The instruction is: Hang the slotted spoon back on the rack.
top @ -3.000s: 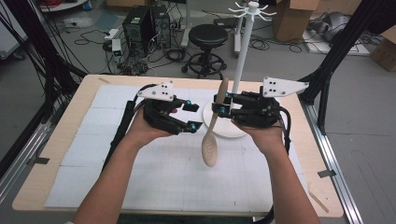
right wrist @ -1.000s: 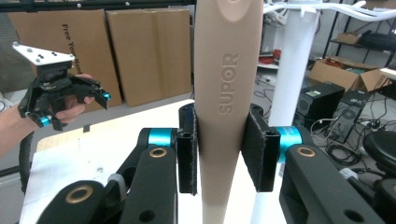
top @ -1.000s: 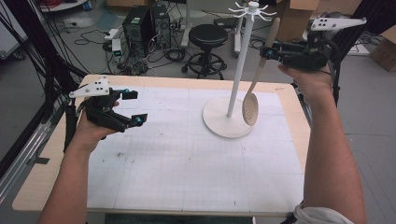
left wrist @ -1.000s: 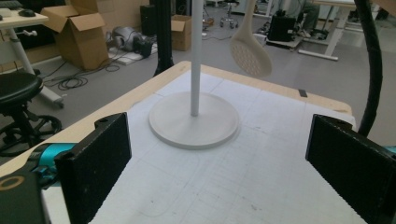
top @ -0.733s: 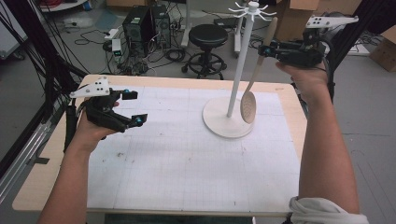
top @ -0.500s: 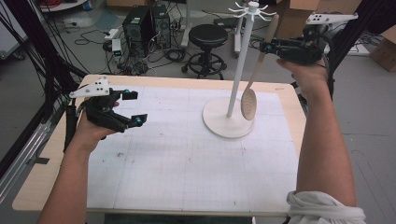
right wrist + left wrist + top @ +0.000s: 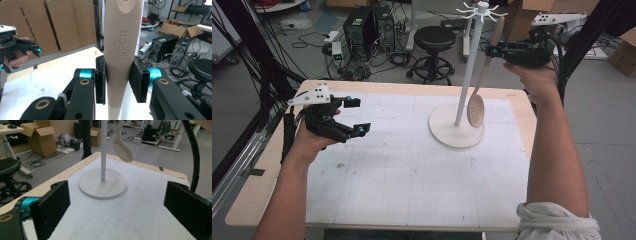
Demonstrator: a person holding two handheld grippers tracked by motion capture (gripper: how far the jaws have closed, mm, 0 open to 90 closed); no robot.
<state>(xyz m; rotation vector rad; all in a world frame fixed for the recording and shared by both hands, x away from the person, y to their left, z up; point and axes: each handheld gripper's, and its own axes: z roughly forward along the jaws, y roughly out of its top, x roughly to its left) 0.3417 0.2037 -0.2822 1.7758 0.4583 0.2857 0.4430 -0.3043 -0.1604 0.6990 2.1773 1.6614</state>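
High above the far right corner of the surface (image 7: pixel 377 175), the right tool (image 7: pixel 498 50) is clamped on the upper handle of a pale slotted spoon (image 7: pixel 476 109), just below the ring of hooks that crowns the white stand (image 7: pixel 458 131). The right gripper view shows the hold plainly: the two black pads press flat on either side of the handle, right beside the embossed lettering, with the hanging hole just above them. Gripping that high makes sense, since it leaves the handle's tip free to meet a hook while the heavy bowl hangs straight down under its own weight. The spoon dangles close alongside the stand's pole, its bowl just above the round base and not resting on it; whether the hole is already over a hook I cannot tell, because the tip lies against the hooks in the high view.

The left tool (image 7: pixel 357 117) hovers over the left part of the surface with its jaws standing wide apart and nothing between them, well away from the stand. Its own view looks across the gridded mat towards the base and the hanging bowl. Kept back like that, it leaves the right arm room to work. I judge the step in hand to be hanging the spoon on the stand, and the delicate part is lining the small hole up with a thin hook
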